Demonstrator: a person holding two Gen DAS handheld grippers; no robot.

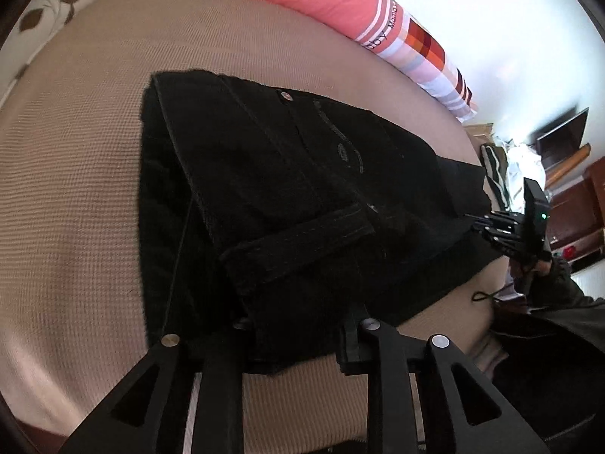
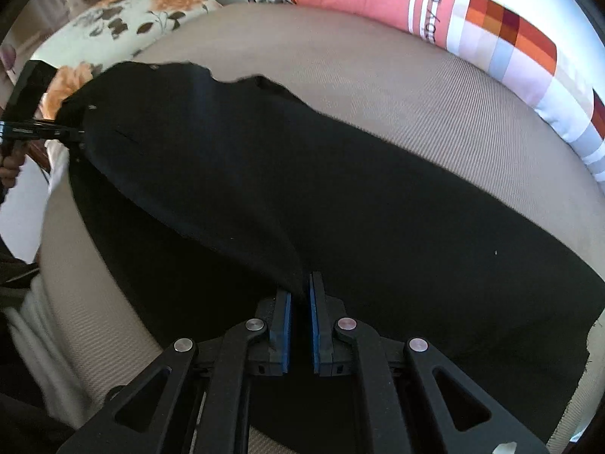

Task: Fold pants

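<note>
Black pants (image 1: 287, 189) lie on a beige bed cover (image 1: 75, 189), waistband with a metal button (image 1: 284, 95) at the far side. My left gripper (image 1: 298, 336) is shut on the near edge of the pants and lifts it. In the right wrist view my right gripper (image 2: 300, 302) is shut on a raised fold of the pants (image 2: 340, 208) between its blue pads (image 2: 315, 321). The right gripper also shows in the left wrist view (image 1: 476, 223), at the pants' right side. The left gripper shows in the right wrist view (image 2: 75, 136), at the pants' far left end.
A coral and checked pillow (image 1: 340, 3) lies along the far edge of the bed. A floral pillow (image 2: 124, 19) lies at the far left. Wooden furniture (image 1: 574, 196) and clutter stand beyond the bed's right edge.
</note>
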